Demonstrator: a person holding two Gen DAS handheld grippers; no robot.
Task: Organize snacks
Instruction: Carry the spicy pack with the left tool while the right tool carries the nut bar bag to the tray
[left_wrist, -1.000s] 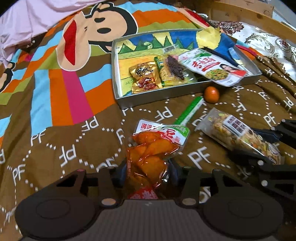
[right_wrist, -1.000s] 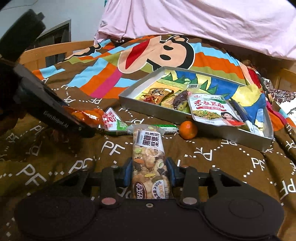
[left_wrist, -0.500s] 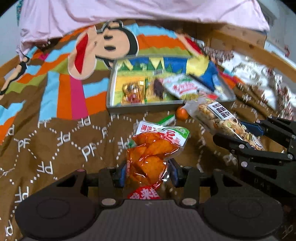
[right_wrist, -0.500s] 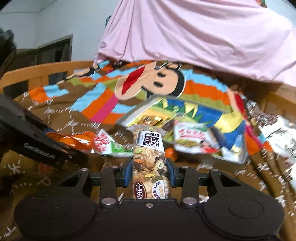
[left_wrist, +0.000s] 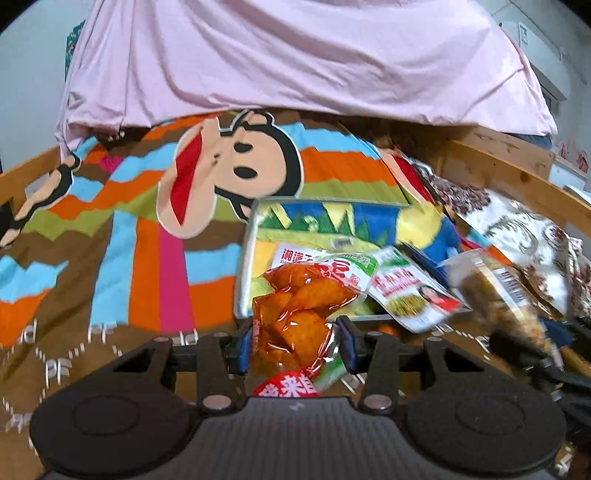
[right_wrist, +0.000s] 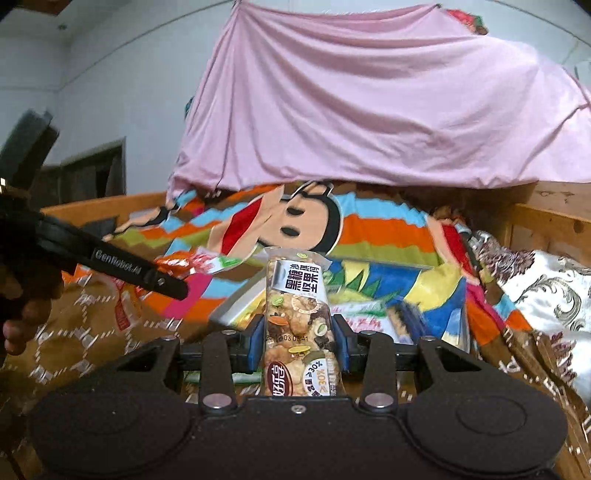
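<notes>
My left gripper (left_wrist: 295, 343) is shut on a clear pouch of orange snack pieces (left_wrist: 299, 314), lifted above the brown blanket in front of the grey metal tray (left_wrist: 242, 291). A white and green packet (left_wrist: 410, 291) lies in the tray. My right gripper (right_wrist: 297, 343) is shut on a long clear nut-bar packet (right_wrist: 297, 310), which it holds upright before the tray (right_wrist: 232, 302). In the left wrist view that nut-bar packet (left_wrist: 498, 291) shows blurred at the right. In the right wrist view the left gripper (right_wrist: 162, 280) reaches in from the left with the orange pouch (right_wrist: 177, 263).
A small orange fruit (left_wrist: 388, 328) peeks out by the tray's front wall. A pink sheet (right_wrist: 369, 103) hangs behind the bed. A wooden bed frame (left_wrist: 509, 173) and a floral cloth (right_wrist: 546, 288) lie to the right. A person's hand (right_wrist: 22, 314) holds the left gripper.
Both grippers have risen off the blanket with their packets and tilted up. The tray now sits lower in each view and the pink sheet fills the top.
</notes>
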